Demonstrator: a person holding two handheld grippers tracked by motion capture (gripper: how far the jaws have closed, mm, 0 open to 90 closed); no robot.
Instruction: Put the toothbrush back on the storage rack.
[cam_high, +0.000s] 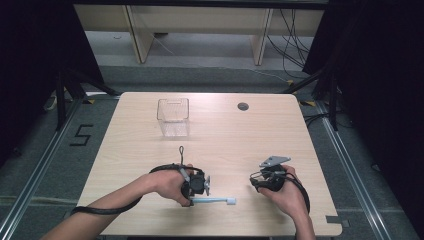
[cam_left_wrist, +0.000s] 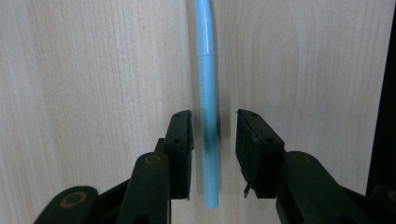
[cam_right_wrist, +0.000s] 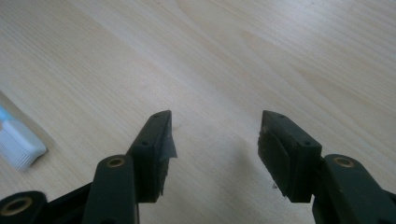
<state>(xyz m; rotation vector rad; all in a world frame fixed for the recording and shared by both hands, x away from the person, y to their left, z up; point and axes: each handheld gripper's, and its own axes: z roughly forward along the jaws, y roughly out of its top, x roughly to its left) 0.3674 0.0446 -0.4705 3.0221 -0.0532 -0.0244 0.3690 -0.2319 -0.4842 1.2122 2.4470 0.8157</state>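
Table: my wooden table (cam_high: 225, 145) has lots of bare room in the middle and at the far side. A small dark round hole (cam_high: 243, 106) sits near the far edge.
Near edge: both my hands work close to the edge on my side, so there is little room behind them.
Toothbrush: a blue toothbrush (cam_high: 214, 201) lies flat on the table near my edge, between my two hands. Its white brush end (cam_right_wrist: 17, 142) points toward my right hand.
Left hand: my left hand (cam_high: 167, 184) comes in from the bottom left and holds my left gripper (cam_high: 199, 186) right over the handle end of the toothbrush.
Left gripper: in the left gripper view its jaws are apart, one on each side of the blue handle (cam_left_wrist: 208, 116). There is a gap on both sides, so they do not squeeze it.
Right hand: my right hand (cam_high: 284, 194) comes in from the bottom right and holds my right gripper (cam_high: 267, 176) near the brush end, a little apart from it.
Right gripper: its jaws are wide apart over bare wood with nothing between them.
Box: a clear plastic box (cam_high: 173, 116) stands upright toward the far left side, well apart from my hands. I can see nothing inside it.
Floor: the floor (cam_high: 60, 155) around the table is grey.
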